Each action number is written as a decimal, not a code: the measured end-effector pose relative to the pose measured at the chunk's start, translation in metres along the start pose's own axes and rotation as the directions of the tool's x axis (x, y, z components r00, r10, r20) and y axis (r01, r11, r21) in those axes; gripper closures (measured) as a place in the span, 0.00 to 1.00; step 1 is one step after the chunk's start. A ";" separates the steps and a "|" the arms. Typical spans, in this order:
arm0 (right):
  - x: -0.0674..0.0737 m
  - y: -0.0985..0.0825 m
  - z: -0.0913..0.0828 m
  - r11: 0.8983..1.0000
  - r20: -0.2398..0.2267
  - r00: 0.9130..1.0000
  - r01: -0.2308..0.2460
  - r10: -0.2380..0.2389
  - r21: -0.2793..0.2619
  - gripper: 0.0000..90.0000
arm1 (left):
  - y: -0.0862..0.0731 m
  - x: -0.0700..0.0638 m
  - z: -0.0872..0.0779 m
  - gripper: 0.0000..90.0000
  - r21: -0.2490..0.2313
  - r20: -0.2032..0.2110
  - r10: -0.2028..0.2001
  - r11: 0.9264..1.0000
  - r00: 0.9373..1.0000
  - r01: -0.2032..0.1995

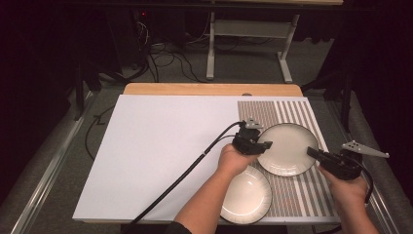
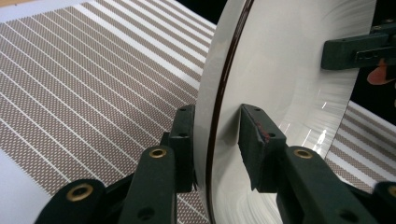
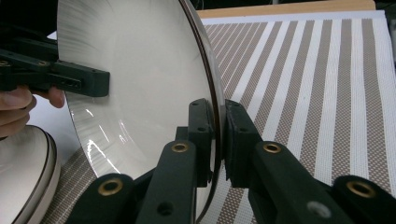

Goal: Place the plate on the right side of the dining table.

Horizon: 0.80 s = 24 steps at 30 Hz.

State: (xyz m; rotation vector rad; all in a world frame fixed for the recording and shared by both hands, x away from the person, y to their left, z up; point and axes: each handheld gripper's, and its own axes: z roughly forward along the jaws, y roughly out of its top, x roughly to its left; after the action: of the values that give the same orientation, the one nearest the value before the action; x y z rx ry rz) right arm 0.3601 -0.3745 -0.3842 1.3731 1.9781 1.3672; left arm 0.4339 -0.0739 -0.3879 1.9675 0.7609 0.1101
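Observation:
A white plate with a dark rim lies low over the striped placemat, held between both grippers. My left gripper straddles its left rim. In the left gripper view one jaw rests against the plate's underside, and the other pad stands a little off the inner face. My right gripper is at the right rim. In the right gripper view both jaws pinch the plate's edge tightly.
A second white plate sits on the placemat's near left corner, just under my left hand. A white sheet covers the left part of the table. The wooden table edge runs along the back, with cables and a stand on the floor behind.

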 end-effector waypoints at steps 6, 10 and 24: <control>-0.002 -0.005 0.002 1.000 0.009 1.000 -0.004 0.004 0.013 0.94 | 0.002 -0.002 0.004 0.74 0.030 -0.020 0.004 1.000 1.000 -0.004; -0.004 -0.006 0.002 1.000 0.006 1.000 -0.008 0.008 0.012 0.95 | 0.004 -0.004 0.007 0.73 0.043 -0.050 0.010 0.999 0.999 -0.008; -0.005 0.001 0.011 0.999 0.027 1.000 -0.010 0.009 0.042 0.94 | -0.002 0.009 -0.060 0.46 -0.107 -0.123 0.014 0.994 0.992 -0.027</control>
State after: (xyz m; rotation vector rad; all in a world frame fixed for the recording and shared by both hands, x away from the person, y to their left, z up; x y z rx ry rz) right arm 0.3706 -0.3732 -0.3897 1.4141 1.9962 1.3112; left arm 0.4174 -0.0225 -0.3612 1.8784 0.7965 0.2806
